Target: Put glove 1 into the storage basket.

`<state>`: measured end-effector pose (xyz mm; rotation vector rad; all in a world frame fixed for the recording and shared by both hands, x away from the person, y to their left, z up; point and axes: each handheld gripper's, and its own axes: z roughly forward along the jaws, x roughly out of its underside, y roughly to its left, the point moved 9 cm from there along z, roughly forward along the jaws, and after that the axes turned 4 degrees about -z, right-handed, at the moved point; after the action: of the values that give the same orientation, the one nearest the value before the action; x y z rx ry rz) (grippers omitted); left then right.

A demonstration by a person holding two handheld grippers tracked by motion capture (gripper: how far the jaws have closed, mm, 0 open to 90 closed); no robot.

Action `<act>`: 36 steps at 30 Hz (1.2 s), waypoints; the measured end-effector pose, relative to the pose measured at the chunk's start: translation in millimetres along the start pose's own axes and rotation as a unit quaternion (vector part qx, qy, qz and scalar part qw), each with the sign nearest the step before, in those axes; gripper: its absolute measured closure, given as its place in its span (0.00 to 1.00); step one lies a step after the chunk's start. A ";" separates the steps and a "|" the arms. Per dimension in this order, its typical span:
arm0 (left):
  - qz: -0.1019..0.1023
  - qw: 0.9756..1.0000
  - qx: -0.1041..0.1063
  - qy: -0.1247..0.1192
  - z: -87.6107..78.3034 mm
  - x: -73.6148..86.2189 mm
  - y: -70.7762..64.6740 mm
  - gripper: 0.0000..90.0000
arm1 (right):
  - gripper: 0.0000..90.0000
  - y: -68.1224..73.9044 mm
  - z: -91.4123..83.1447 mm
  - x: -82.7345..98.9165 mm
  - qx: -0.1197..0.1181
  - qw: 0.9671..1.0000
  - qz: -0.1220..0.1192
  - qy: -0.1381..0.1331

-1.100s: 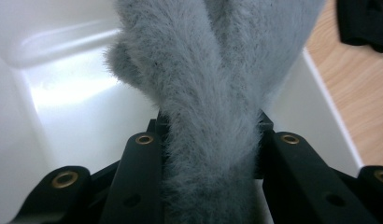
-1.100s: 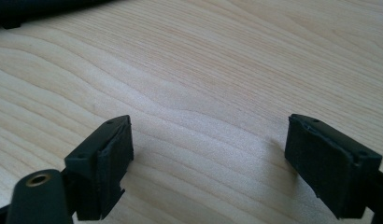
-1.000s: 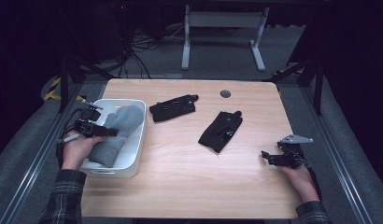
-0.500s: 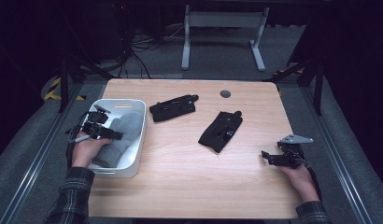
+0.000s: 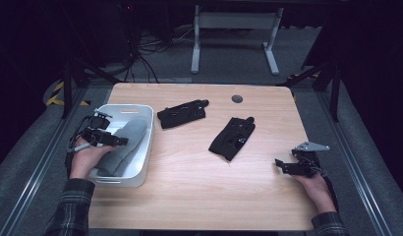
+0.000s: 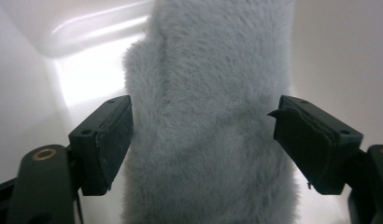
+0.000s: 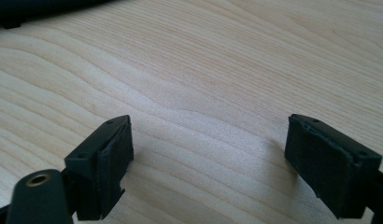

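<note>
Grey fleece, a long furry sleeve, lies lengthwise in the white bin at the left edge of the surface. Left claw hovers over the bin's near half. In the left gripper view its jaws have just been opening: the sleeve sits between them, the pads stand off the pile at the right and barely brush it at the left, so nothing is gripped.

Judged step: release of the sleeve into the bin, then withdrawal.

Notes for doing it well:
- Let the jaws spread fully before lifting. Long pile snags on rubber pads; a lift with one pad touching could drag the sleeve up the bin wall.
- Lift straight up, not sideways toward the left rim, which is close to the hand.
- Check that the sleeve's far end, leaning toward the bin's far right corner, stays below the rim.

Right claw rests near the right edge, toward the near right corner, jaws wide with bare wood between them.

Two black padded straps lie out: one just right of the bin toward the far edge, one about mid-surface. The mid-surface strap looks the likelier next pick for the right claw; the other suits the left. A small dark disc sits near the far edge.
</note>
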<state>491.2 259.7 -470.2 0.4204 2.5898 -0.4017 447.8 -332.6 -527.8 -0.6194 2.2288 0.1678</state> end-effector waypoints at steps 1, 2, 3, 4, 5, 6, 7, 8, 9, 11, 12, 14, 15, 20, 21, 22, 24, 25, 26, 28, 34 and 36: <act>0.001 1.000 0.001 -0.003 -2.1 -0.3 -1.2 0.22 | 0.18 -0.1 0.0 0.0 0.000 1.000 0.000 0.000; 0.002 1.000 -0.002 -0.004 -4.0 -0.9 -2.3 0.21 | 0.18 -0.1 0.0 0.0 0.001 1.000 0.000 0.000; 0.007 1.000 -0.004 -0.007 -6.3 -2.3 -3.7 0.20 | 0.18 0.0 0.0 0.0 0.001 1.000 0.000 0.000; 0.009 1.000 -0.003 -0.011 -9.1 -3.7 -6.3 0.20 | 0.18 0.0 0.0 0.0 0.001 1.000 0.000 0.000; 0.013 1.000 -0.002 -0.016 -11.9 -5.7 -9.2 0.19 | 0.18 0.0 0.0 0.0 0.001 1.000 0.000 0.000; 0.017 1.000 -0.001 -0.020 -14.7 -7.5 -13.1 0.19 | 0.18 0.0 0.0 0.0 0.001 1.000 0.000 0.000; 0.023 0.999 0.001 -0.025 -17.0 -9.6 -17.1 0.19 | 0.18 0.0 0.0 0.0 0.001 1.000 0.000 0.000; 0.026 0.999 0.004 -0.027 -18.9 -11.0 -20.4 0.18 | 0.18 0.0 0.0 0.0 0.001 1.000 0.000 0.000; 0.027 0.999 0.009 -0.037 -21.5 -13.7 -26.5 0.18 | 0.18 0.0 0.0 0.0 0.001 1.000 0.000 0.000; 0.036 0.998 0.017 -0.040 -24.5 -16.4 -34.3 0.17 | 0.18 0.0 0.0 0.0 0.001 1.000 0.000 0.000; 0.046 0.998 0.022 -0.048 -27.7 -19.7 -43.6 0.17 | 0.18 0.0 0.0 0.1 0.001 1.000 0.001 0.000; 0.057 0.996 0.030 -0.056 -30.3 -22.7 -53.8 0.17 | 0.18 0.0 0.0 0.0 0.001 1.000 0.000 0.000; 0.063 0.996 0.034 -0.058 -31.7 -23.8 -59.1 0.17 | 0.18 0.1 0.0 0.1 0.001 1.000 0.001 0.000; 0.078 0.992 0.056 -0.076 -34.1 -29.0 -82.8 0.17 | 0.18 0.1 0.0 0.1 0.001 1.000 0.001 0.000; 0.081 0.992 0.059 -0.079 -33.7 -29.6 -87.9 0.17 | 0.18 0.0 0.0 0.0 0.001 1.000 0.001 0.000; 0.085 0.991 0.061 -0.081 -33.1 -29.9 -91.6 0.16 | 0.18 0.0 0.0 0.0 0.001 1.000 0.001 0.000; 0.095 0.990 0.066 -0.081 -29.3 -29.1 -106.1 0.15 | 0.18 0.1 0.0 0.1 0.001 1.000 0.001 0.000; 0.095 0.990 0.066 -0.081 -29.3 -29.1 -106.1 0.15 | 0.18 0.1 0.0 0.1 0.001 1.000 0.001 0.000; 0.099 0.989 0.071 -0.084 -28.1 -29.2 -111.4 0.15 | 0.18 0.0 0.0 0.1 0.001 1.000 0.001 0.000; 0.111 0.986 0.085 -0.087 -24.3 -28.7 -126.9 0.15 | 0.18 0.0 0.0 0.1 0.001 1.000 0.001 0.000; 0.126 0.983 0.105 -0.087 -15.7 -26.7 -150.0 0.15 | 0.18 0.1 0.0 0.1 0.001 1.000 0.001 0.000; 0.138 0.981 0.107 -0.086 -9.1 -24.6 -160.9 0.14 | 0.18 0.1 0.0 0.1 0.001 1.000 0.001 0.000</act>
<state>449.8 111.2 -417.3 0.7743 2.2871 -0.5923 447.7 -332.5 -527.8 -0.6157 2.2297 0.1660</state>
